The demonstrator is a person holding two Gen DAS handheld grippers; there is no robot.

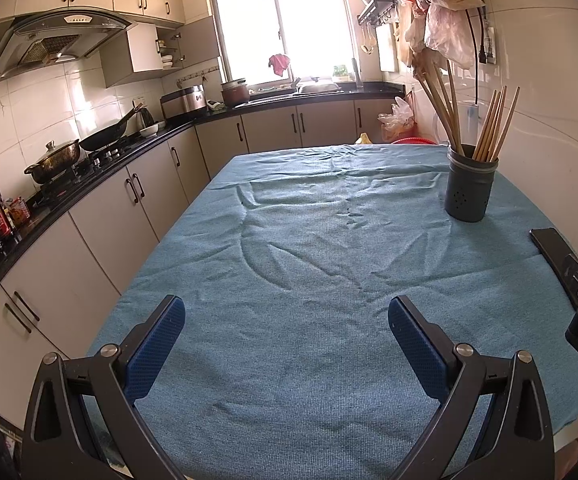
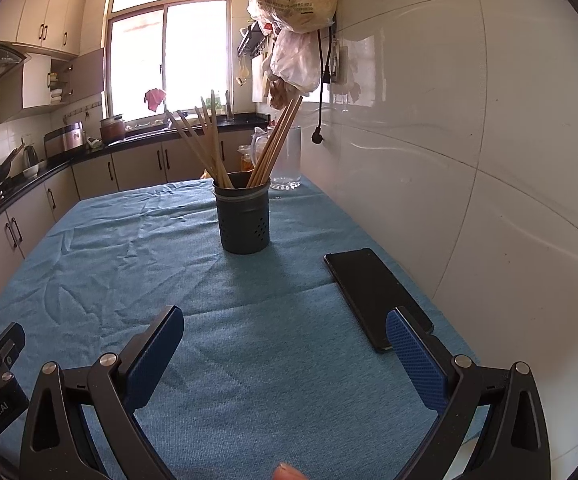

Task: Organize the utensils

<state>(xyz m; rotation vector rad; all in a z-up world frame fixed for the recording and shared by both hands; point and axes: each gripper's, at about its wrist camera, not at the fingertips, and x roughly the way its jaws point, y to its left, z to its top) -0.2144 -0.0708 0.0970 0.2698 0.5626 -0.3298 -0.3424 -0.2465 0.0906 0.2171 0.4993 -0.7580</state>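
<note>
— Blue cloth (image 1: 309, 240) covers the whole tabletop, rumpled in long creases, with kitchen cabinets and a bright window behind it. Where are the utensils?

— Standing in that dark perforated holder (image 2: 244, 218), upright on the cloth toward the far right side, near the tiled wall. Wooden chopsticks (image 2: 209, 148) fan out of it in two bunches, one leaning left and one leaning right.

— Anything beside it?

— From the right wrist view, a black phone (image 2: 373, 296) lies flat on the cloth, nearer than the holder and apart from it, and a clear glass jug (image 2: 289, 160) stands behind the holder. The left wrist view cuts the phone down to a corner at its right edge, and only the jug's top shows behind the chopsticks, but it alone shows the stove with a wok and lidded pot (image 1: 55, 160) along the counter.

— And the tools?

— The left gripper (image 1: 287, 332) hangs over the near cloth, jaws spread wide, nothing between them. The right gripper (image 2: 285, 336) is the same, released and empty; its right pad overlaps the phone's near end in the picture, though I can't tell if they touch. Each view catches a bit of the other gripper at its edge.
</note>
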